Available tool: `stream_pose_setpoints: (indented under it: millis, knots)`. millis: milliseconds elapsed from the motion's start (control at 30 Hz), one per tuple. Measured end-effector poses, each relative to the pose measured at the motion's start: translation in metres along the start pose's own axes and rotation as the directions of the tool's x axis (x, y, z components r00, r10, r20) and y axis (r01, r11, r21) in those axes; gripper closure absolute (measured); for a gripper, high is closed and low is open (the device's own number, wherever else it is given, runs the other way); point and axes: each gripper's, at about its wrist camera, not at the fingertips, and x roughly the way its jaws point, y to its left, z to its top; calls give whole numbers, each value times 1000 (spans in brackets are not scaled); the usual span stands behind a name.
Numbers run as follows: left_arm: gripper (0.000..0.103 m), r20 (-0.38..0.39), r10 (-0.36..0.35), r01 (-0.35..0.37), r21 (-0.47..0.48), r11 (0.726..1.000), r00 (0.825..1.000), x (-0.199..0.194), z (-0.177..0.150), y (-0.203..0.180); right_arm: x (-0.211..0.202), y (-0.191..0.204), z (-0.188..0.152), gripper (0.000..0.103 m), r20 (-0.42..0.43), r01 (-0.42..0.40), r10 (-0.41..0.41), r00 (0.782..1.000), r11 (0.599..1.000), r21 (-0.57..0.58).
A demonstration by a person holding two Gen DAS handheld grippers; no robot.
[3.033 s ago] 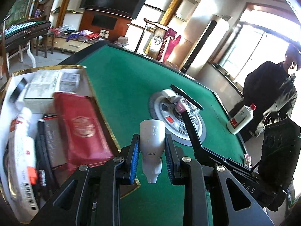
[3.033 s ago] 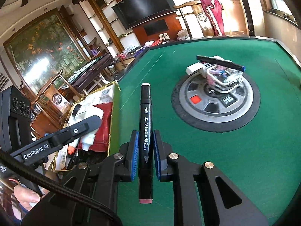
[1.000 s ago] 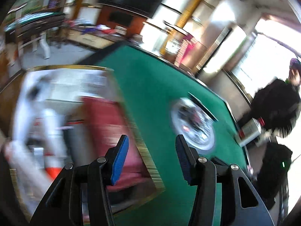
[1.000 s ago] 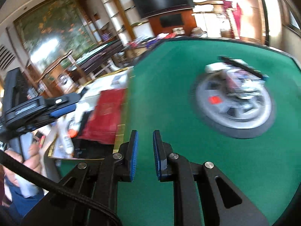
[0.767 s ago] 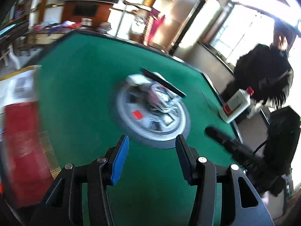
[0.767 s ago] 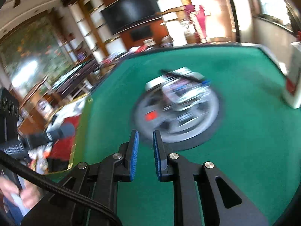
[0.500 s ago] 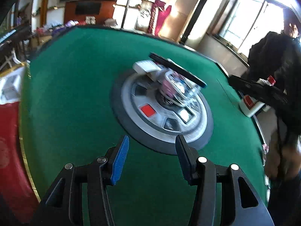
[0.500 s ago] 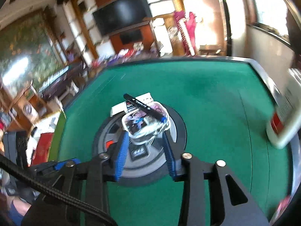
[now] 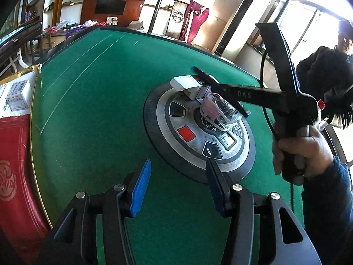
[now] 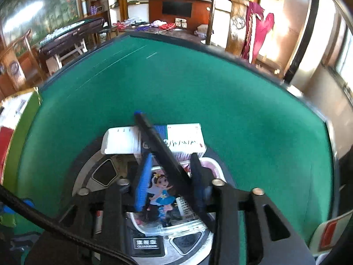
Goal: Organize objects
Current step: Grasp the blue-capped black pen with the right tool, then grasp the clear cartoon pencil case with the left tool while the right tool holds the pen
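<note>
A black marker (image 10: 161, 148) with a blue end lies across a clear plastic case with a cartoon girl label (image 10: 164, 195) and two white boxes (image 10: 185, 139) on the round grey hub (image 9: 198, 137) of the green table. My right gripper (image 10: 168, 176) is open, low over this pile, its fingers either side of the marker. In the left wrist view the right gripper reaches over the pile (image 9: 211, 108) from the right. My left gripper (image 9: 176, 185) is open and empty, above the felt at the hub's near edge.
A gold-rimmed tray (image 9: 33, 119) at the left table edge holds a red pouch (image 9: 13, 165) and a white box (image 9: 17, 95). A white bottle with a red label (image 10: 331, 231) stands at the right table edge. A person stands at the far right (image 9: 326, 70).
Both grippers let go of their items, the white bottle and a black marker, then swung from the tray toward the hub. My right gripper opened and dropped over the pile, straddling the marker.
</note>
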Motion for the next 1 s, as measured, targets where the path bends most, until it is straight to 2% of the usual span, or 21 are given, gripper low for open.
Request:
stream_pose_setpoints:
  millis: [67,267,367,433,500,600,700,733,800,867,900,967,1000]
  knots:
    - [58,-5,-6,6,-5,1000,1000,2,1,0,-7,5,-9,91,-13,49,-50,999,999,-16]
    - [58,-2,-2,2,-15,1000,1000,3,1,2,-32,13,-51,91,-16,2,-2,1000,1000,6]
    - [58,0,-14,14,3,1000,1000,3,1,-2,-59,9,-78,91,7,-144,145,989,982,123]
    - [58,11,-23,22,31,999,1000,2,0,-7,-78,5,-95,91,58,-238,231,971,946,220]
    - [58,23,-36,34,59,998,999,1,1,-13,-98,-4,-115,91,129,-335,310,942,886,320]
    - [58,18,-58,55,103,993,998,2,5,-21,-130,-21,-140,91,248,-423,349,904,814,397]
    - [58,8,-44,42,154,987,999,4,13,-37,-150,-47,-162,91,348,-452,314,884,765,459]
    - [58,2,-34,34,183,983,999,5,19,-44,-151,-54,-166,91,358,-465,320,877,750,470]
    - [58,-3,-18,19,262,965,1000,9,30,-60,-150,-64,-168,91,379,-493,332,863,713,498]
    - [58,-11,19,-14,358,934,1000,18,43,-76,-152,-67,-166,91,388,-495,328,861,716,492]
    - [58,-17,53,-42,404,914,998,24,50,-84,-154,-65,-162,91,392,-489,320,863,725,484]
    - [57,-57,82,-43,494,868,995,37,61,-99,-157,-62,-161,91,404,-502,327,854,723,474]
    - [57,-72,104,-47,553,832,992,45,66,-109,-159,-64,-163,91,414,-516,336,846,714,474]
